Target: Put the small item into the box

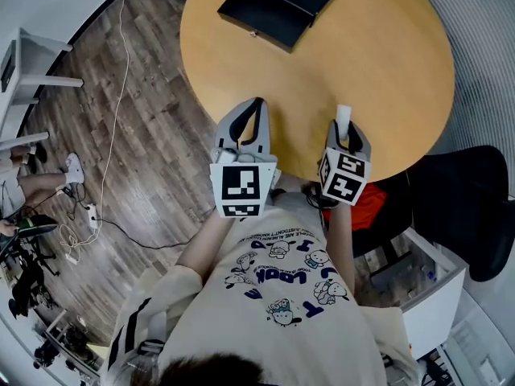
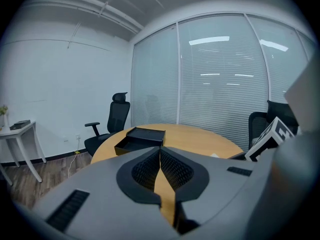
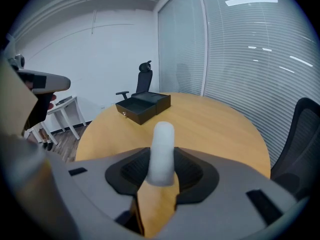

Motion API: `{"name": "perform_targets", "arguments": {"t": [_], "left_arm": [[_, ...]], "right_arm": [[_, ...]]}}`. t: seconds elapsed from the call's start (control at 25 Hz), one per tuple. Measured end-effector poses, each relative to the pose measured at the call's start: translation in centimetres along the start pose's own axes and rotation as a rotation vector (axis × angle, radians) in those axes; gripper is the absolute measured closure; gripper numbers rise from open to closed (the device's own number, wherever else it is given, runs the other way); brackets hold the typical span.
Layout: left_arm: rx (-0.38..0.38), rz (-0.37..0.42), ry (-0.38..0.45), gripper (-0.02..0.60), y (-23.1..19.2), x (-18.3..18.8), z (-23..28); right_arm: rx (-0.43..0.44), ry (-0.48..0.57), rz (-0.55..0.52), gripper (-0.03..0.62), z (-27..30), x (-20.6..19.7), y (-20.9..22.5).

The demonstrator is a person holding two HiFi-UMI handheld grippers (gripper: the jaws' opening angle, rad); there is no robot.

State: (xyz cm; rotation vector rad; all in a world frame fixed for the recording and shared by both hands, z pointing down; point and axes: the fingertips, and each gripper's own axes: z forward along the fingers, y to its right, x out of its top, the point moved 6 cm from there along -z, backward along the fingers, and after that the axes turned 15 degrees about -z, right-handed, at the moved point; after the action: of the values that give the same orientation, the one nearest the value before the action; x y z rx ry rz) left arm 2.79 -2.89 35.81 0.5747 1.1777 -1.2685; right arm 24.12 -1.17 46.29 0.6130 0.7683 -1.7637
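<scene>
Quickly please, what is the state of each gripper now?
Left gripper: closed, empty.
Right gripper: closed on the small white item.

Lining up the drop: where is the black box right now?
In the head view the open black box sits at the far edge of the round table, up and left of the right claw, which grips the white item.

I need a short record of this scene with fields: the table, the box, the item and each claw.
table: round, wooden
box: black, open, on the far side of the table
left claw: shut, nothing in it
right claw: shut on the small item
small item: white, rod-shaped, not yet in the box
</scene>
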Motion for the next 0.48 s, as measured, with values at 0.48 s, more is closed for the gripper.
{"name": "perform_targets", "arguments": {"t": [0.48], "left_arm": [[0.079, -0.008, 0.095, 0.566, -2.2, 3.2, -2.7]], "right_arm": [[0.028, 0.107, -0.016, 0.433, -1.3, 5.4, -1.1]]}}
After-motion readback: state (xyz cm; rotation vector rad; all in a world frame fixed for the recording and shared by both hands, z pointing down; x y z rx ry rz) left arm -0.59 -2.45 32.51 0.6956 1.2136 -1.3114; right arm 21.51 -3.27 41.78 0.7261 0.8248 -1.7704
